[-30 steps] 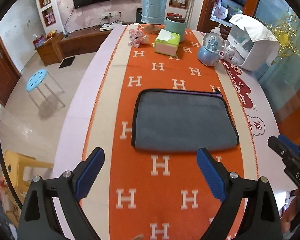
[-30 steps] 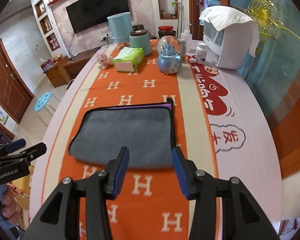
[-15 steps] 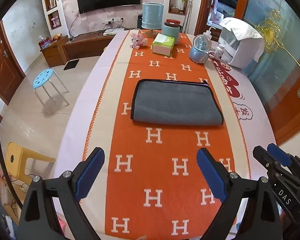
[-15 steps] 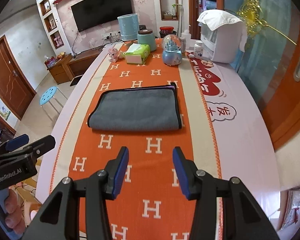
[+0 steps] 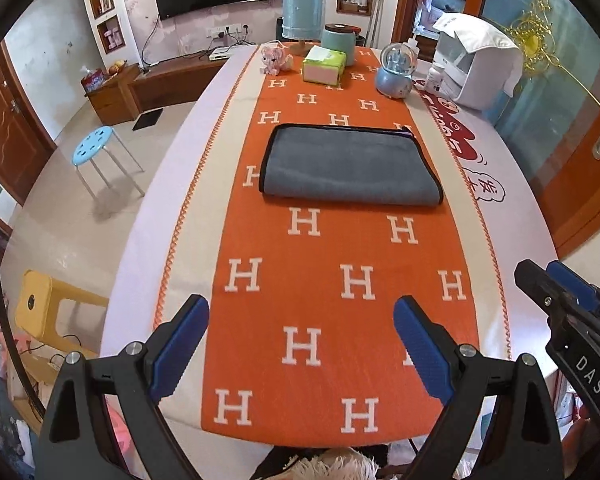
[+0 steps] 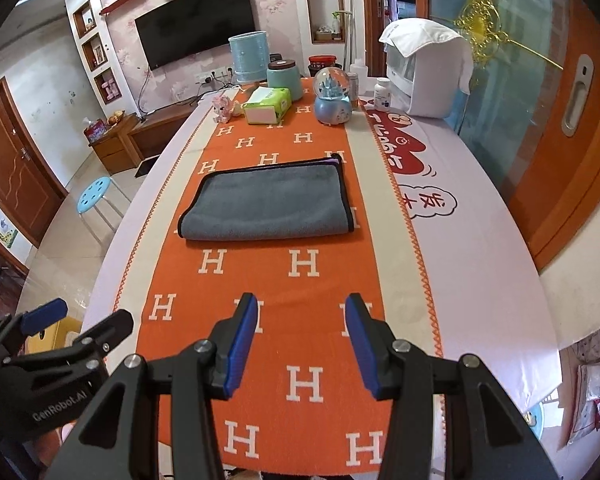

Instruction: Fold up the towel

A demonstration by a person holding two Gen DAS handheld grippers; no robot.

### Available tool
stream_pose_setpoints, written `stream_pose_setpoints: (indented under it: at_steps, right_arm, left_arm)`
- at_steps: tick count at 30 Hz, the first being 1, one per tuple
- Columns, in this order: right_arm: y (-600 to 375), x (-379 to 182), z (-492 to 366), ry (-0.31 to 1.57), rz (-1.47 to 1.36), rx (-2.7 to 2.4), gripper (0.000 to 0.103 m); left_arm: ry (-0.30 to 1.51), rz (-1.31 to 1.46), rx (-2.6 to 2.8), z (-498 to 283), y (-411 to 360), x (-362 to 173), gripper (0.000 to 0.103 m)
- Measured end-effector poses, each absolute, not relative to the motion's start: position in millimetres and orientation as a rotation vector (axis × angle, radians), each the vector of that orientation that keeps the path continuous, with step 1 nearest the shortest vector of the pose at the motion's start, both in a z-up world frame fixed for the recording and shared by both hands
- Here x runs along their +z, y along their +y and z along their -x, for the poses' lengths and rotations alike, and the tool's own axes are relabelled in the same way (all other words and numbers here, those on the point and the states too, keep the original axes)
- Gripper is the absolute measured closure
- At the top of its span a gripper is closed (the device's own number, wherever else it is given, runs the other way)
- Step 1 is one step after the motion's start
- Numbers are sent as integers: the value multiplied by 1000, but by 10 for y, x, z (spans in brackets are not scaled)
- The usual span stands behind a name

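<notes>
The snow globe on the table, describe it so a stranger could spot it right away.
Follow the orange runner past the grey towel to the far end of the table. The snow globe stands right of the green tissue box: the only clear glass ball, on a blue base.

White letter H's repeat in rows all over the orange table runner (image 5: 340, 288). On the right gripper (image 5: 572, 320), seen from the left wrist camera, white capitals read "DAS". On the left gripper (image 6: 60, 344), seen from the right wrist camera, the side is marked "GenRobot.AI". On the right of the table, the pale tablecloth (image 6: 472, 248) carries a red cartoon with Chinese characters and a speech bubble holding two more; I cannot read them surely.
</notes>
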State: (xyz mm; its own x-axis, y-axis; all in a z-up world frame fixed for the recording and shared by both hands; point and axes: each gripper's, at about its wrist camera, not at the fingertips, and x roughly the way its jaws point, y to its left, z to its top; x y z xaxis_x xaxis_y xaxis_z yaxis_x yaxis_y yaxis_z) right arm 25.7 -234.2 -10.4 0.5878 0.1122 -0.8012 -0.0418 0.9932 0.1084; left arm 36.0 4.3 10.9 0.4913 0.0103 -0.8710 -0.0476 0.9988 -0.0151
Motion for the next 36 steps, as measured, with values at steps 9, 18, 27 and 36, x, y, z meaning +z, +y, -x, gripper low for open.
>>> stream_pose_setpoints:
  at_steps: [9, 18, 27, 36]
  right_arm:
    - [-2411, -138, -98, 948, -86, 83, 57]
    - [-2432, -110, -40, 938, -66, 68, 57]
    - [-2469, -97, -31, 934, -64, 51, 57]
    - [-2504, -100, -33, 934, -66, 45, 57]
  left_arm:
    - [1052, 21, 34, -221, -57, 108, 10]
    - [1042, 17, 32, -168, -105, 129, 10]
    - [1046, 17, 19, -182, -181, 110, 10]
    - [1047, 12, 18, -191, -225, 113, 10]
